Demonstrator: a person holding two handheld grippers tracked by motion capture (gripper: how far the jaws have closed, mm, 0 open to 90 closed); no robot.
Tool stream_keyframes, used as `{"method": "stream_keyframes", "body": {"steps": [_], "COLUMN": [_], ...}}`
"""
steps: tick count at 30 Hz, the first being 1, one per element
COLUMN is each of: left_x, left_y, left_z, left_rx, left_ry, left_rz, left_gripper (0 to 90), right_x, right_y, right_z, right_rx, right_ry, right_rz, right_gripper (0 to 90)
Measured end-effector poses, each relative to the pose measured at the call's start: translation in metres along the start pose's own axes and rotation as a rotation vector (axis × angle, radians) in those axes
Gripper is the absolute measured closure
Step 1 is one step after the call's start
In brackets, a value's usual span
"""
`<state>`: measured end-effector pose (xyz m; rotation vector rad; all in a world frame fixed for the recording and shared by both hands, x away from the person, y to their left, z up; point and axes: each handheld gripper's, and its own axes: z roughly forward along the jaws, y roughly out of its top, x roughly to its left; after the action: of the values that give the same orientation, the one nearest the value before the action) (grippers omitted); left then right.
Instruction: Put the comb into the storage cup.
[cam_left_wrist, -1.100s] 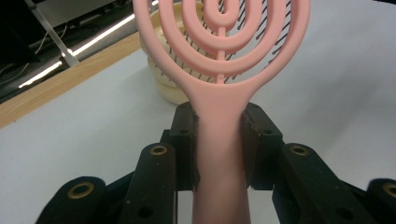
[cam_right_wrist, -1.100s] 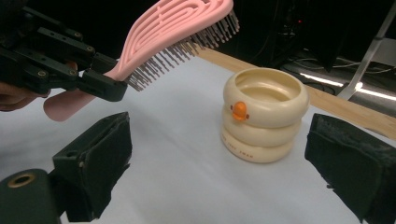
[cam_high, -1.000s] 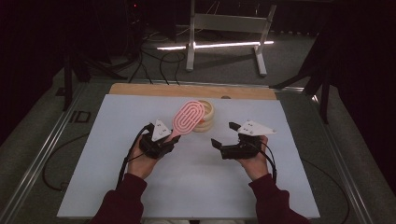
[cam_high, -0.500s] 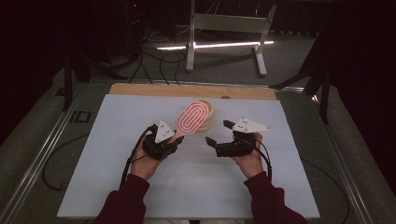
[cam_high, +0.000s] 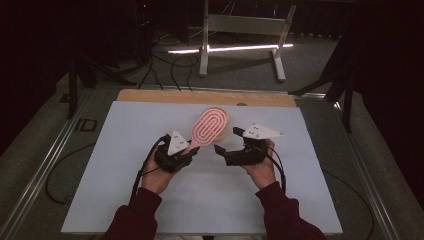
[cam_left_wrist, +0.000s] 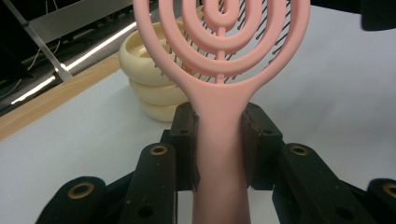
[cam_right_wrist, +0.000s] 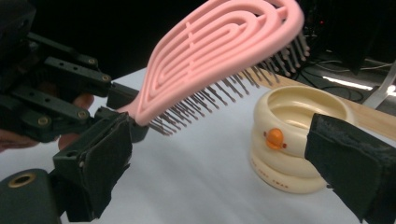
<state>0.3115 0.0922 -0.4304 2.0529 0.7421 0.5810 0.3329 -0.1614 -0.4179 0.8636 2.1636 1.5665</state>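
Over the last second the right gripper has moved in toward the brush, jaws apart and empty. The left gripper stays clamped on the brush's handle, holding it above the counter with its head over the cream bowl. A handover or 2-handed hold looks likely.

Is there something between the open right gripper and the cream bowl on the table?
Nothing visible blocks it. The right gripper, jaws apart, faces the cream bowl across bare white table. The pink hairbrush, shut in the left gripper, is held above that path, bristles down.
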Motion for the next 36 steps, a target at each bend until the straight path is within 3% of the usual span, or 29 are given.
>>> {"method": "stream_keyframes", "body": {"steps": [17, 26, 31, 36], "left_x": [-0.013, -0.016, -0.017, -0.016], "left_y": [0.003, 0.004, 0.004, 0.004], "left_z": [0.001, 0.002, 0.002, 0.002], "left_rx": [-0.027, -0.041, -0.046, -0.044], "left_ry": [-0.028, -0.037, -0.042, -0.043], "left_rz": [0.017, 0.020, 0.022, 0.020], "left_gripper": [70.0, 69.9, 69.9, 69.9], "right_x": [-0.001, 0.000, 0.002, 0.003], "right_y": [0.006, 0.008, 0.010, 0.011], "right_z": [0.014, 0.017, 0.019, 0.021], "right_rx": [-0.005, -0.005, 0.002, 0.010], "right_ry": [0.052, 0.087, 0.090, 0.110], "right_rz": [0.120, 0.153, 0.170, 0.202], "right_gripper": [8.0, 22.5, 40.9, 45.3]}}
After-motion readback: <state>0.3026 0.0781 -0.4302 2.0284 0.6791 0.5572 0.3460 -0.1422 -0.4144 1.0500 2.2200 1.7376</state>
